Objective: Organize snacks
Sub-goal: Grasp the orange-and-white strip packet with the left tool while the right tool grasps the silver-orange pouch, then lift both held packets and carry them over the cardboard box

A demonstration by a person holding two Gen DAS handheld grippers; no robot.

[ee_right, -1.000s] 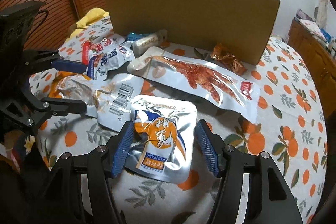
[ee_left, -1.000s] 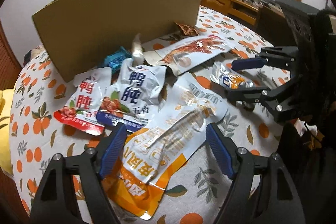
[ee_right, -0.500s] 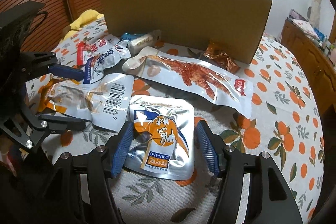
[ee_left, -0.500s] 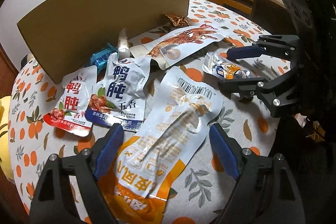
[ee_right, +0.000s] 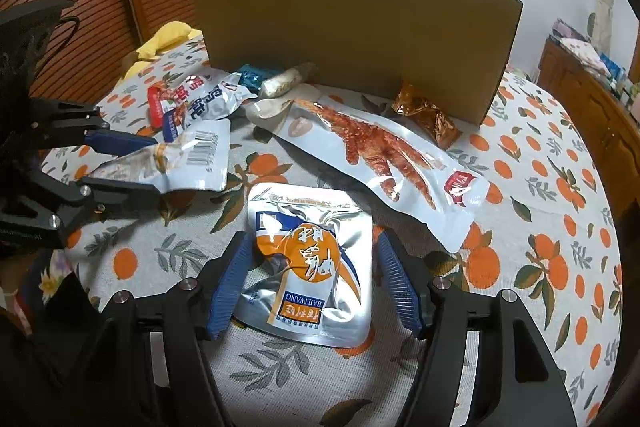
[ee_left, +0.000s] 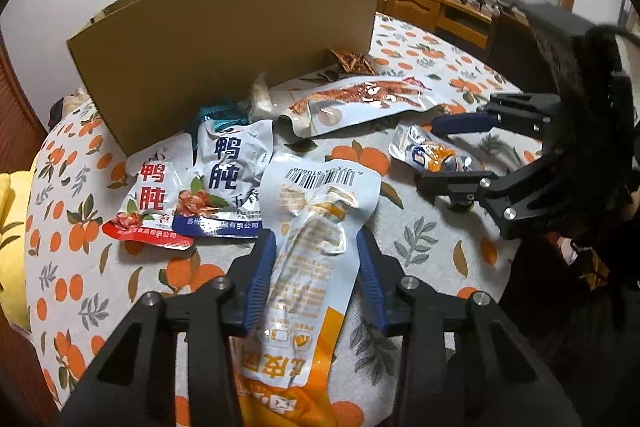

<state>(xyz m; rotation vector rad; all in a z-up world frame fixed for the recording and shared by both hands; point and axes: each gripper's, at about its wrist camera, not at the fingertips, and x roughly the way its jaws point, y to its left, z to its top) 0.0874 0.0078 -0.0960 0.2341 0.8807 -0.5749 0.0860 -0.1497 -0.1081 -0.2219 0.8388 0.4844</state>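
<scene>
Foil and plastic snack pouches lie scattered on the orange-print tablecloth [ee_right: 560, 211], in front of a curved cardboard sheet [ee_right: 360, 27] that stands like a backdrop behind them.

Nearest the person, the white-and-orange pouch [ee_left: 316, 259] sits pinched between the blue pads of the left gripper [ee_left: 316, 267], which has closed in on both its sides; from the other camera its barcoded end looks lifted off the cloth, so I judge it held rather than merely straddled. The silver Bailiwang pouch [ee_right: 308, 267] lies flat between the fingers of the right gripper [ee_right: 312, 267], whose jaws stand wide with a gap on each side, gripping nothing yet. Both tools come in low and nearly level with the table, side by side, each lined up on its own packet, which looks like a two-handed gather.

Further out, the long chicken-feet pack [ee_right: 380, 151] lies diagonally across the middle, two white duck-gizzard packets [ee_left: 224, 179] overlap at the left, and a small brown packet [ee_right: 426, 115] rests against the foot of the cardboard. A teal wrapper [ee_right: 251, 77] and a pale roll-shaped snack [ee_right: 286, 83] sit close to the cardboard too.
</scene>
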